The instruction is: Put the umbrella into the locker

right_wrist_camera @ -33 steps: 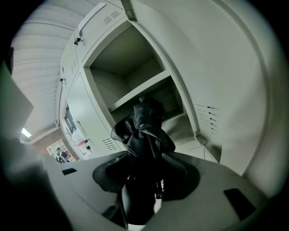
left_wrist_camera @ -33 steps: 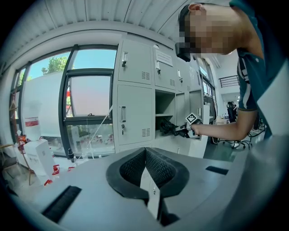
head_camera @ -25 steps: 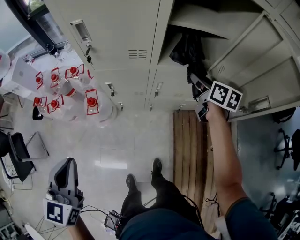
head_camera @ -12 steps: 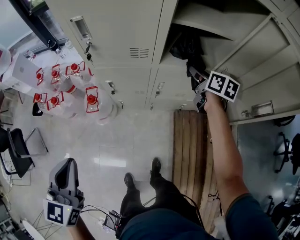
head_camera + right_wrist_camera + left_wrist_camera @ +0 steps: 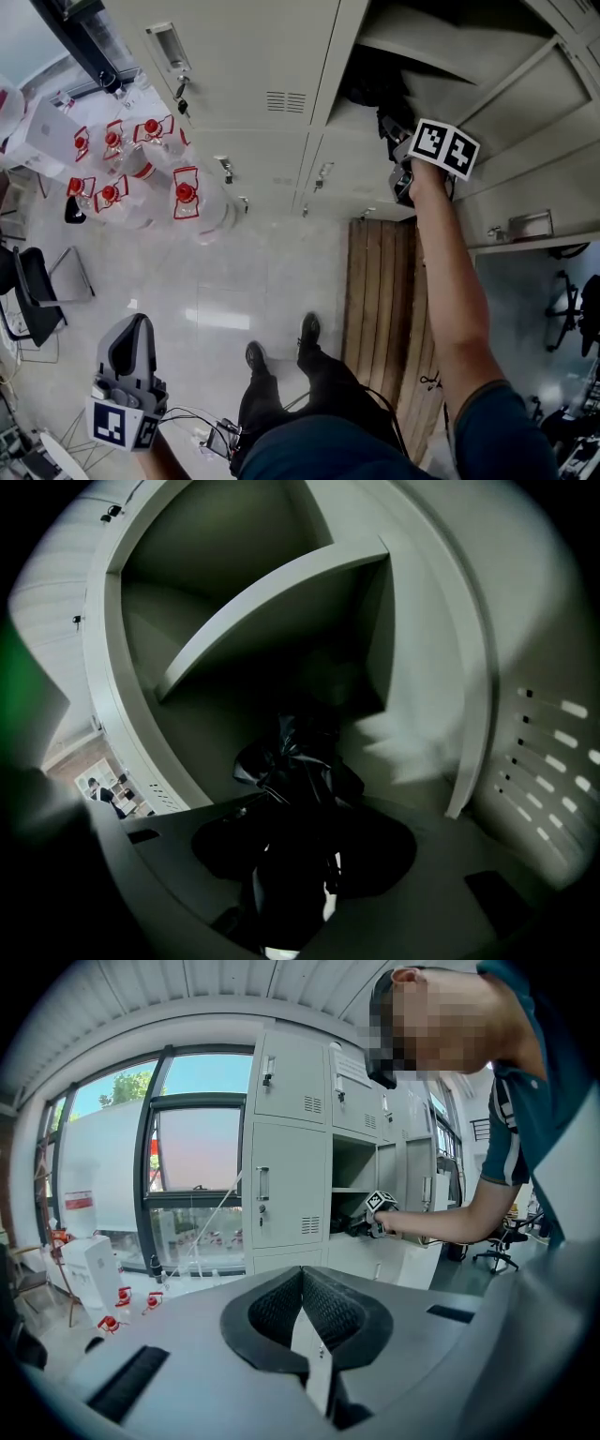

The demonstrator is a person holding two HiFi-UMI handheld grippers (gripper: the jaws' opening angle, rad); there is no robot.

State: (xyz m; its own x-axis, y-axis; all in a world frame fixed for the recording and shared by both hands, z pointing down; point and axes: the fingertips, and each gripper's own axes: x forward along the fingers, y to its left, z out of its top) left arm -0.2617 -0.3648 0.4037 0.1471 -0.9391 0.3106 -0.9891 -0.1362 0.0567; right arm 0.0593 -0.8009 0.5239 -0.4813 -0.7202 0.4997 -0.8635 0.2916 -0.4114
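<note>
R tool (image 5: 394,127): clamped wide on black umbrella (image 5: 291,761).
Umbrella: sat inside open locker (image 5: 487,84), under shelf (image 5: 281,602); not yet released.
L tool (image 5: 302,1302): jaws together, empty.
Left: let go, withdraw.

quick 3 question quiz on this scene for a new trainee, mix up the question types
1. True or false: the left hand-held gripper is shut with nothing between its jaws.
2. What is the right hand-held gripper closed on?
a) a black umbrella
b) a red-capped bottle
c) a chair
3. Fill in: the umbrella's far end is already inside the open locker, below its ____.

Key: 1 true; 2 a; 3 shelf
</note>
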